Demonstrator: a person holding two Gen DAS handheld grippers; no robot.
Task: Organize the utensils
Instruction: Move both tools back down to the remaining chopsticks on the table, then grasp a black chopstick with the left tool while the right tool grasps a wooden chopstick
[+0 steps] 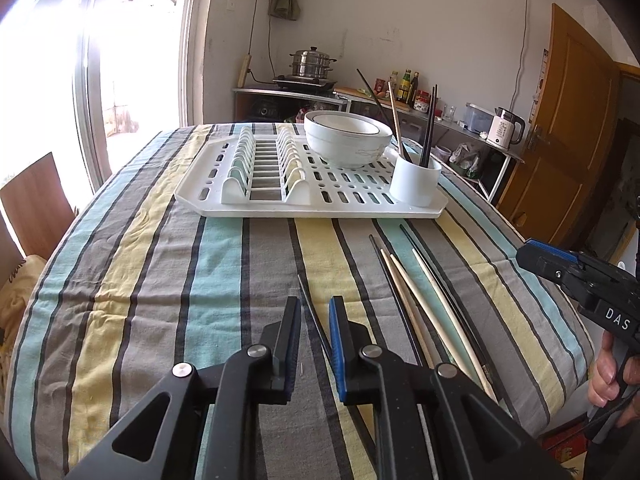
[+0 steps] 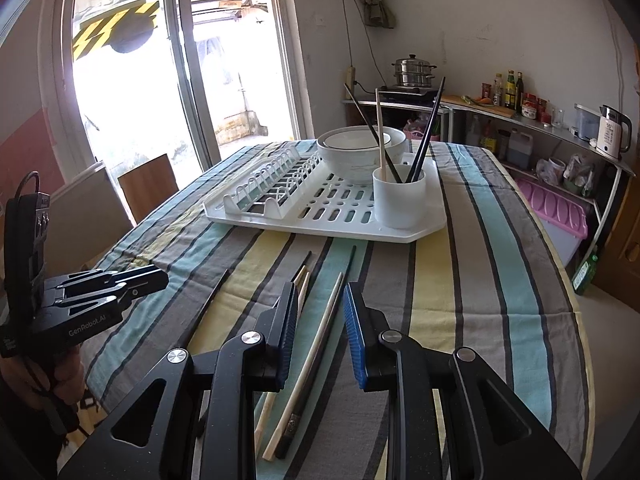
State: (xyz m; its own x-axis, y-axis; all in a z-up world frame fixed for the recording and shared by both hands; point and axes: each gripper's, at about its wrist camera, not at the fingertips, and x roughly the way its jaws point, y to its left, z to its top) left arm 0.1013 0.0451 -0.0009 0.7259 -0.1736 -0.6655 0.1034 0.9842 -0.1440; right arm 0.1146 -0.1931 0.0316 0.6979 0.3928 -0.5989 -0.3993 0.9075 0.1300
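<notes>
Left wrist view: my left gripper sits at bottom centre, fingers narrowly parted around a single dark chopstick lying on the striped bench, not visibly clamping it. Right of it, the loose chopsticks lie fanned on the cloth. Above them, the white rack carries stacked bowls and a white cup holding upright chopsticks. At the right edge I see my right gripper; in its own view its fingers stand wide over the loose pile.
</notes>
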